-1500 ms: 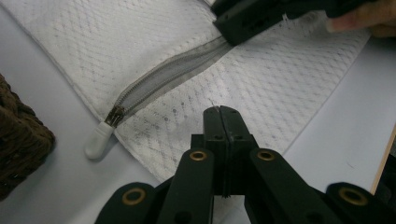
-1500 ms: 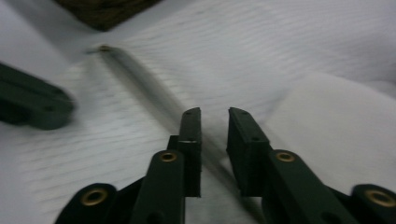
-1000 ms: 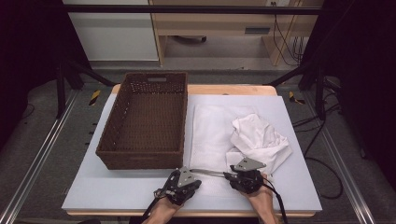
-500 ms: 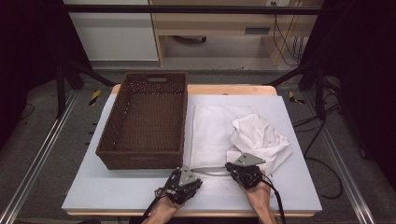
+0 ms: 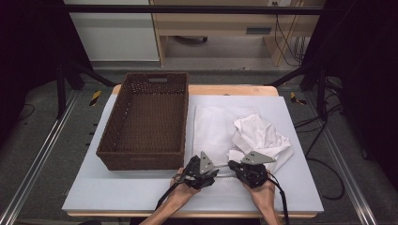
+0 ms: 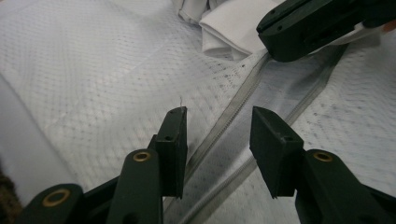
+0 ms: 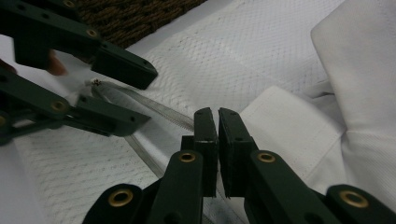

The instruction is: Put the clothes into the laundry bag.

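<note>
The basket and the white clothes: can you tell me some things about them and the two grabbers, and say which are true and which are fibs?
1. The wicker basket has nothing in it. True.
2. The crumpled white shirt lies inside the basket. False: it lies on the table, on the mesh laundry bag to the right of the basket.
3. The right gripper has its jaws pressed together. True; it seems to pinch the bag's zipper strip.
4. The left gripper is clamped shut. False: its jaws stand apart over the zipper strip, having just been opening.
5. The bag is black. False: it is white.
</note>
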A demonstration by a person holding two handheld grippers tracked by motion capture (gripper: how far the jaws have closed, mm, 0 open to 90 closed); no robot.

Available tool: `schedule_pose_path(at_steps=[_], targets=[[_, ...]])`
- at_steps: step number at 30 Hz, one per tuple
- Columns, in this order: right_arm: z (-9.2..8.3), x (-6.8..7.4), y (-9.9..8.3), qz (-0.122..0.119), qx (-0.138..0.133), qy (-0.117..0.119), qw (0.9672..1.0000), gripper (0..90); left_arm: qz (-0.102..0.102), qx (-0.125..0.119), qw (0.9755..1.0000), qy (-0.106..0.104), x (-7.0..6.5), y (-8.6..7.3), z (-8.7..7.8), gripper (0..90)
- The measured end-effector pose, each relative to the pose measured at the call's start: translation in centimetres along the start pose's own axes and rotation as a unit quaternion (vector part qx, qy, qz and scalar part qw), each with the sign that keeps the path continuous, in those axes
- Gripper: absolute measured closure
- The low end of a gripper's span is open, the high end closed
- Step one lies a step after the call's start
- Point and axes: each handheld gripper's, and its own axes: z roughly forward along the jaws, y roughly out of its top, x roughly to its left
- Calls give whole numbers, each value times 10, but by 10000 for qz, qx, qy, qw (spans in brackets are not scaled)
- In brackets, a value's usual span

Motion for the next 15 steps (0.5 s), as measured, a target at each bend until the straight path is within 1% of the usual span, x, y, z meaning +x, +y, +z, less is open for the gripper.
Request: schedule_pose_path(at_steps=[2,4,7,8,9,10,11,13,15], targets=[[0,0,0,-1,9,12,10000,868,-20,48,10000,-20,0,1,5,602],[1,0,0,-8,28,15,10000,868,-6,125,9999,-72,2,3,8,710],[1,1,-1,15,50,18,10000,860,-82,176,9994,-276,6,4,8,871],[1,1,-1,13,51,20,10000,851,-113,191,9994,-269,7,5,7,875],[1,1,-1,-20,51,11,10000,822,-150,180,9993,-300,8,5,7,877],[-1,2,-2,-67,27,-80,9999,685,-208,180,9991,-329,9,5,6,879],[-1,2,-2,-67,27,-80,9999,685,-262,172,9989,-350,10,6,5,879],[-5,2,-6,-110,54,-177,9998,602,-405,108,9981,-444,13,7,1,880],[-6,4,-10,-110,80,-184,9997,527,-525,16,9971,-551,15,9,-2,879]])
